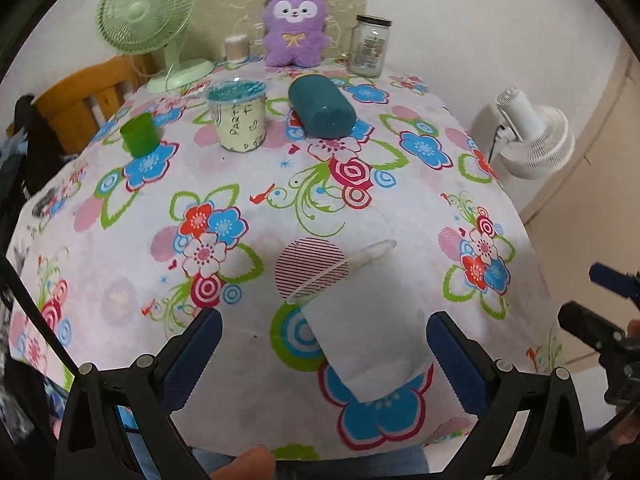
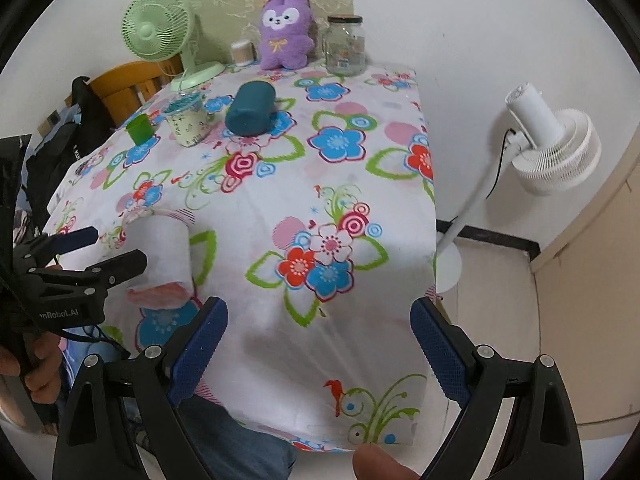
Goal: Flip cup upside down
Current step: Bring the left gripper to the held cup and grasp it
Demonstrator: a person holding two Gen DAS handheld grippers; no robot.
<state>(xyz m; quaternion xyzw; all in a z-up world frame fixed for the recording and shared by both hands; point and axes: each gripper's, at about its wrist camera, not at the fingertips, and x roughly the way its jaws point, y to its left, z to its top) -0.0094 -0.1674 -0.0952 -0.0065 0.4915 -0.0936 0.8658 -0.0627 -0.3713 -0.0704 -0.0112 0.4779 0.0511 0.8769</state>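
Observation:
A white translucent cup point(image 1: 366, 326) lies tilted on the flowered tablecloth point(image 1: 280, 200) near its front edge, mouth pointing away and up-left. My left gripper point(image 1: 324, 354) is open with its blue-padded fingers on either side of the cup's base, not touching it. In the right wrist view the cup point(image 2: 162, 246) sits at the left with the left gripper point(image 2: 116, 250) around it. My right gripper point(image 2: 318, 344) is open and empty over the table's front right corner.
At the back stand a green cup point(image 1: 138, 134), a lidded tub point(image 1: 239, 118), a teal cylinder on its side point(image 1: 322, 106), a glass jar point(image 1: 369, 46), a purple plush point(image 1: 294, 26) and a green fan point(image 1: 148, 12). A white floor fan point(image 2: 552, 148) stands right of the table.

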